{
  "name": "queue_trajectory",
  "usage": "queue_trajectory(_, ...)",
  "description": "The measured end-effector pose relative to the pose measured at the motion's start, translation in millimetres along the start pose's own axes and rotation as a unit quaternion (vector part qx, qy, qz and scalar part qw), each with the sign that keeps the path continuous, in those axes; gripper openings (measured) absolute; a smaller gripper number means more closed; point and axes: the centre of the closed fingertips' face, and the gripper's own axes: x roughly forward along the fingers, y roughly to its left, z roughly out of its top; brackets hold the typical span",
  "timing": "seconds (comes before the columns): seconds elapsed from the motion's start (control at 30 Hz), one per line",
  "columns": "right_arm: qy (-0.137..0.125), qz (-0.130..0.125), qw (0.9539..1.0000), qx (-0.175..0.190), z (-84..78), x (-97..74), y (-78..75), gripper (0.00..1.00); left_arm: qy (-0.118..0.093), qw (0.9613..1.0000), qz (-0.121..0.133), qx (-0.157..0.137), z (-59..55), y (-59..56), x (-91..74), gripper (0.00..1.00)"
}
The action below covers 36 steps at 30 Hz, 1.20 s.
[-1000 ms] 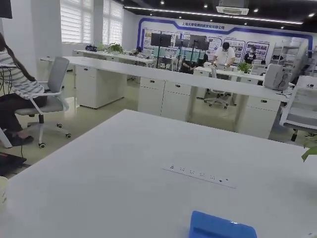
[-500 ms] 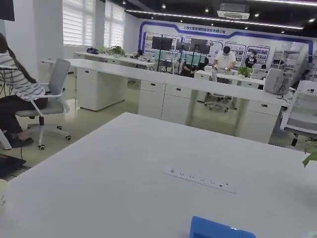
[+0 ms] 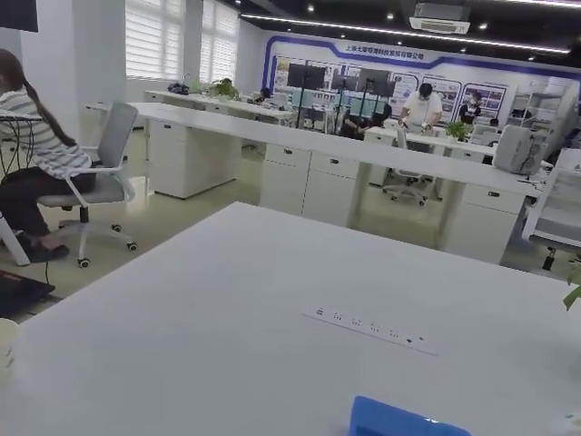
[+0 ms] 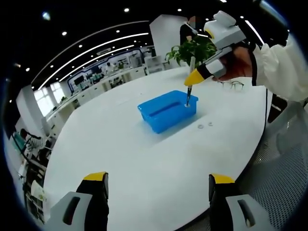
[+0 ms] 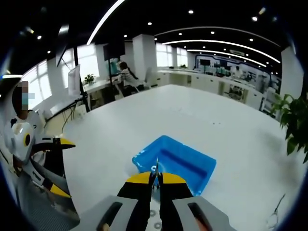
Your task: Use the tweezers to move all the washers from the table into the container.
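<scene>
While my right claw (image 5: 155,179) is clamped shut on the tweezers (image 4: 188,94), their tips reach down into the blue container (image 4: 166,113) at one corner. My left claw (image 4: 158,178) stands wide open, holding nothing, above the white table (image 4: 120,149). Two washers (image 4: 200,126) lie on the table just beside the container.

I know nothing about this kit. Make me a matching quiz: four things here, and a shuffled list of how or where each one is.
Things:
1 tweezers
2 washers
3 left gripper
4 container

States:
A blue, open-topped
B loose on the table, beside the container
C jaws apart, empty
D clamped in the right gripper

Pairs: 1-D, 2-B, 3-C, 4-A
</scene>
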Motion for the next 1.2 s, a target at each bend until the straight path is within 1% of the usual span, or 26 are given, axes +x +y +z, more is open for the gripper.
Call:
queue_trajectory(0.23, -0.006, -0.001, 1.0000, 0.000, 7.9, 4.3, -5.6, 0.01, -0.003, 1.0000, -0.002, -0.003, 0.8, -0.3, -0.6, 0.88)
queue_trajectory(0.33, -0.008, -0.001, 1.0000, 0.001, 10.2, 7.5, -8.3, 0.01, 0.001, 1.0000, -0.002, 0.000, -0.6, -0.6, -0.2, 0.88)
queue_trajectory(0.57, -0.002, 0.001, 1.0000, -0.003, 9.3, 17.3, -13.4, 0.01, 0.004, 1.0000, -0.004, 0.005, -1.6, -2.4, -0.5, 0.88)
queue_trajectory(0.67, -0.002, 0.003, 1.0000, -0.001, 9.9, 21.3, -15.9, 0.01, -0.002, 0.9999, -0.011, 0.002, 0.8, -5.0, -0.7, 0.90)
queue_trajectory(0.87, 0.004, 0.005, 1.0000, 0.003, 7.7, 32.1, -24.5, 0.01, 0.010, 0.9999, -0.010, 0.009, -3.3, -5.3, 0.7, 0.90)
queue_trajectory(1.1, 0.014, 0.010, 0.9998, 0.003, 2.8, 41.3, -26.7, 0.01, 0.022, 0.9996, -0.013, 0.014, -7.4, -7.2, 2.3, 0.90)
queue_trajectory(1.2, 0.017, 0.011, 0.9998, 0.003, 1.7, 44.6, -28.9, 0.01, 0.023, 0.9996, -0.011, 0.015, -7.7, -6.7, 2.1, 0.90)
